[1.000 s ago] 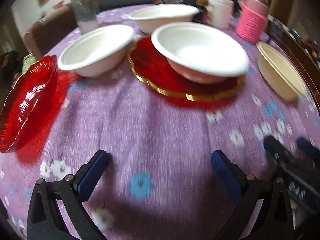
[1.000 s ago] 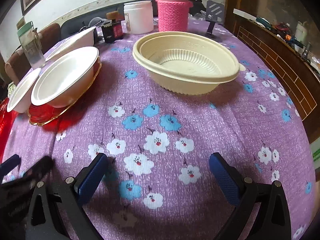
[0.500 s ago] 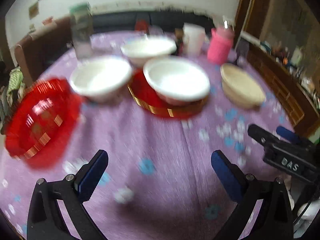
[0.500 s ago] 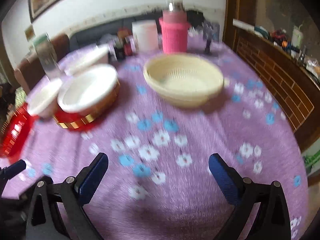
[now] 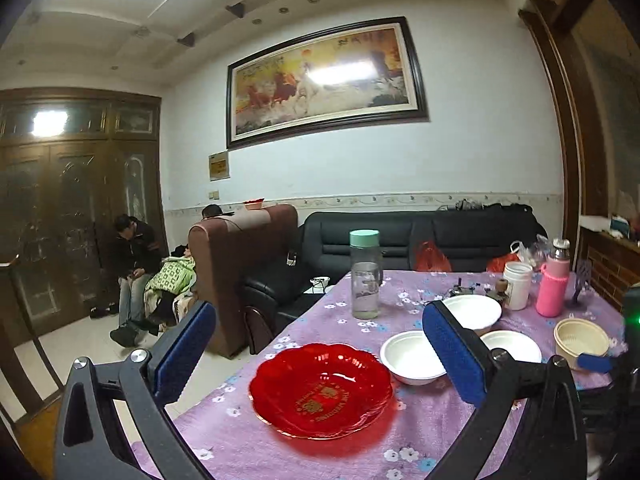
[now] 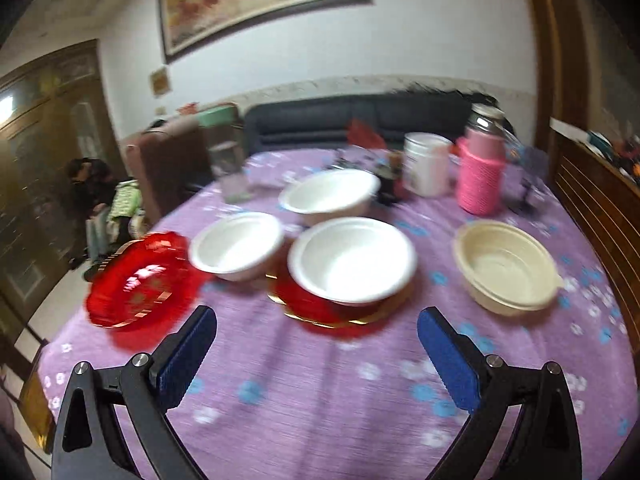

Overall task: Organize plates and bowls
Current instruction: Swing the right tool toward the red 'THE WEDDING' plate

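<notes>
Three white paper bowls (image 6: 352,260), two red scalloped plastic plates (image 6: 140,280), one cream ribbed plastic bowl (image 6: 506,266); both grippers' jaws spread, empty.

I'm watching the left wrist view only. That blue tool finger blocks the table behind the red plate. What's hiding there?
Observer: A second red plate, gold-rimmed, with a white bowl sitting on it.
Operator: Anything inside that bowl?
Observer: No, the right wrist view shows its whole inside, and it is empty.
Operator: And the other tool, is it holding something?
Observer: The right tool is open and holds nothing.
</notes>
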Action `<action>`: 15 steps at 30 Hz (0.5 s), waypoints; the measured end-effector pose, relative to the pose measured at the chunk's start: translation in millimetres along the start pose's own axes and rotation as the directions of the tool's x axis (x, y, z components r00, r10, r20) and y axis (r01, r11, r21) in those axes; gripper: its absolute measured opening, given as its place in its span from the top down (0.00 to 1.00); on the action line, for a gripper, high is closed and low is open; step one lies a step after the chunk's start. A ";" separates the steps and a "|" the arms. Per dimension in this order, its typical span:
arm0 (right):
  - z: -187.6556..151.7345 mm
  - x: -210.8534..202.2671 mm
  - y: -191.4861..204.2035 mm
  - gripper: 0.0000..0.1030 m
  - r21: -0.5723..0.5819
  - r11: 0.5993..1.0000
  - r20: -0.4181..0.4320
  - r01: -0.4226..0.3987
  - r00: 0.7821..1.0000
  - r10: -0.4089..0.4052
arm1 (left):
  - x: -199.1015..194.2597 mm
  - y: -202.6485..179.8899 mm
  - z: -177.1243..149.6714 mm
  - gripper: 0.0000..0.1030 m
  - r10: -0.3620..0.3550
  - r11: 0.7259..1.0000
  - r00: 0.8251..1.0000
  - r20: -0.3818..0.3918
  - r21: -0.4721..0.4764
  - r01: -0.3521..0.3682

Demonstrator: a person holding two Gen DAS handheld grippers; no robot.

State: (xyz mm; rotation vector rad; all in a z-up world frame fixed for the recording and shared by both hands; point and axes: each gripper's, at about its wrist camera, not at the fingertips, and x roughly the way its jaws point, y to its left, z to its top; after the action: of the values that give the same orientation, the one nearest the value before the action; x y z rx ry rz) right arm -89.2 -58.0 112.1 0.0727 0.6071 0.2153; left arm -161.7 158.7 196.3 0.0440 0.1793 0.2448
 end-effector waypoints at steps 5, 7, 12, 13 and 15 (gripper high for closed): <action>2.1 -2.3 32.4 0.01 -0.026 0.997 0.020 -0.067 0.998 0.067 | 4.4 10.6 -6.7 0.00 0.035 0.999 0.999 -0.037 -0.012 -0.036; 1.8 -8.5 42.5 0.01 -0.047 0.997 0.044 -0.066 0.997 0.068 | 3.6 15.3 -14.7 0.00 0.083 0.996 0.996 -0.042 -0.014 -0.083; -2.6 -12.4 70.2 0.01 -0.109 0.991 0.058 -0.075 0.995 0.082 | 15.1 22.3 -25.4 0.00 0.127 0.992 0.985 -0.113 -0.002 -0.128; -2.9 -7.3 76.5 0.01 -0.117 0.989 0.037 -0.087 0.995 0.092 | 21.8 24.9 -27.6 0.00 0.130 0.991 0.981 -0.146 0.003 -0.131; -1.7 3.5 84.0 0.01 -0.110 0.987 -0.001 -0.121 0.993 0.122 | 35.7 34.5 -34.0 0.00 0.135 0.990 0.965 -0.226 -0.008 -0.140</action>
State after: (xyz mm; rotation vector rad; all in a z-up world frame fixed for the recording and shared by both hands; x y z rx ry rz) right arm -102.4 24.7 119.7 0.0044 0.5846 0.3663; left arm -141.9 201.6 159.0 0.0041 0.4003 0.3909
